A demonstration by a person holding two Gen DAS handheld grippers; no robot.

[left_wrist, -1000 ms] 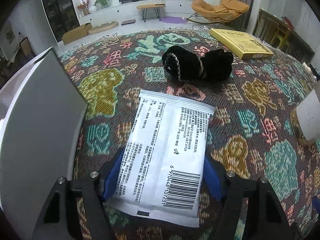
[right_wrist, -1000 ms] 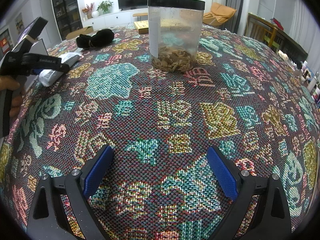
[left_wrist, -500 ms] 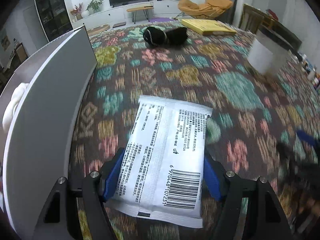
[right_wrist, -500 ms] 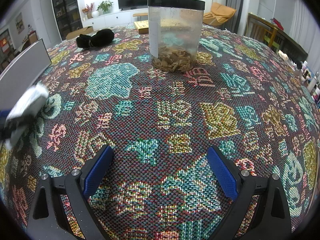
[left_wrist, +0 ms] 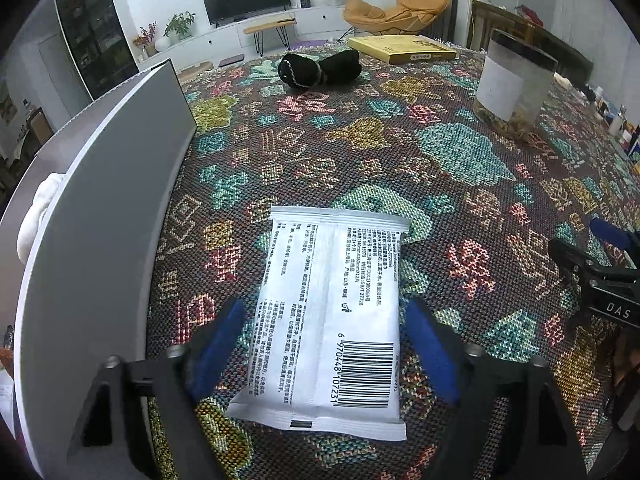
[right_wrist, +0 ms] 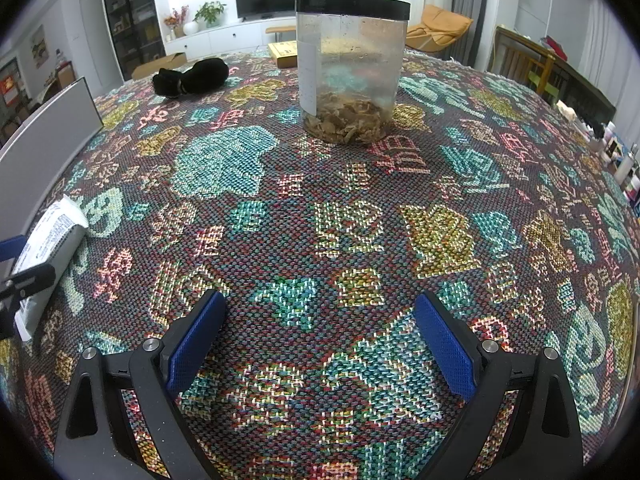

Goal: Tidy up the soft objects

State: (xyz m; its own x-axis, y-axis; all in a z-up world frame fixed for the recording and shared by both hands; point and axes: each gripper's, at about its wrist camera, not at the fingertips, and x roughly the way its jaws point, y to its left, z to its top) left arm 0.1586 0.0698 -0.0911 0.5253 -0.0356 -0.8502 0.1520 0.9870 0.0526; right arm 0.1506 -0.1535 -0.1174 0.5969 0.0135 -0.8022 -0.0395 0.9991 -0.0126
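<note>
Left wrist view: the left gripper (left_wrist: 324, 344) has its jaws opening around the white packet (left_wrist: 328, 320), which lies flat on the patterned worktop (left_wrist: 400, 152) between them; a gap shows on each side, so the blue pads no longer press it. Just left of the jaws stands a grey bin wall (left_wrist: 104, 216). Far ahead lies a black soft toy (left_wrist: 320, 70), with a clear jar (left_wrist: 512, 88) ahead to the right.

Right wrist view: the right gripper (right_wrist: 320, 340) hovers with its jaws spread wide and nothing between them. The jar (right_wrist: 352, 68) stands straight ahead, the packet (right_wrist: 48, 252) far to the left.
</note>
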